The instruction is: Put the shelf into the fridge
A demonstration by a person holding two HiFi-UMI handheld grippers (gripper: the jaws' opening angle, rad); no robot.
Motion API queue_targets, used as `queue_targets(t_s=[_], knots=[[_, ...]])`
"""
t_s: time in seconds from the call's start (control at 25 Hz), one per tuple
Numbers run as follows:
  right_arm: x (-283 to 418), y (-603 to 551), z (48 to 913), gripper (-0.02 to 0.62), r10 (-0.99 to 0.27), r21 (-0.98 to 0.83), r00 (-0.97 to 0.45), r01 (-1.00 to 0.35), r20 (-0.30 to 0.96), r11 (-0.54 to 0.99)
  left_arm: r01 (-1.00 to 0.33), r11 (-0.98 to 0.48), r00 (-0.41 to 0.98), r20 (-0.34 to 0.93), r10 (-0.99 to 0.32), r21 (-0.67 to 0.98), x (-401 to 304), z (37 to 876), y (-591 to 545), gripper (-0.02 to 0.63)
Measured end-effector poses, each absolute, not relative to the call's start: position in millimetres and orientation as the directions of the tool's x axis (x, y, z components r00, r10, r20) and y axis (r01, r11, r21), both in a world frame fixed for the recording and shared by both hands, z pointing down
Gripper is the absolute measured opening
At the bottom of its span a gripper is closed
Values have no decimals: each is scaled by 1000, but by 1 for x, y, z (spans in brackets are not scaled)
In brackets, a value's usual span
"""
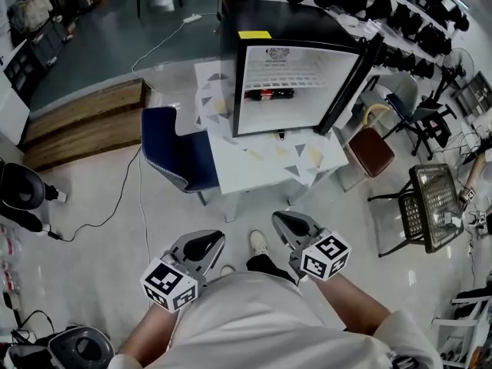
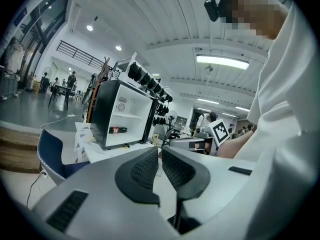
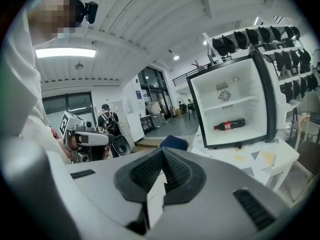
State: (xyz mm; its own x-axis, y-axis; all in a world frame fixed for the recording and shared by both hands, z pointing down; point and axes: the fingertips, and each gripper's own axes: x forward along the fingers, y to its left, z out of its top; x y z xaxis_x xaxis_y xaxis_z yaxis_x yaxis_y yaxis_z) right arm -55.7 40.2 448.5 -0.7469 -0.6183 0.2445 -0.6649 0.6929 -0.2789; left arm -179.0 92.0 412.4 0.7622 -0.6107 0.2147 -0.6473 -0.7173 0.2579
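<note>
The black mini fridge [image 1: 296, 68] stands open on a white table [image 1: 269, 164], its door [image 1: 350, 83] swung to the right. Inside lies a cola bottle [image 1: 269, 94] under a white wire shelf [image 1: 296, 79]. A dark wire shelf [image 1: 434, 198] rests on a black chair at the far right. My left gripper [image 1: 201, 246] and right gripper [image 1: 286, 225] are held close to my body, well short of the table, both shut with nothing between the pads. The fridge [image 2: 122, 114] and bottle [image 3: 230, 124] also show beyond the jaws in the gripper views.
A blue chair [image 1: 173, 148] is pushed against the table's left side. A brown stool [image 1: 371, 151] stands by the table's right corner. Wooden steps [image 1: 84, 121] lie at the left, with cables across the floor. Racks of dark gear line the back right.
</note>
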Motion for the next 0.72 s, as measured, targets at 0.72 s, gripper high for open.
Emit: queue_targets(t_s=[0.72], knots=[[-53, 32, 455, 8, -626, -282, -739, -674, 250, 682, -652, -708, 758, 239, -606, 272, -176, 421, 89, 35]])
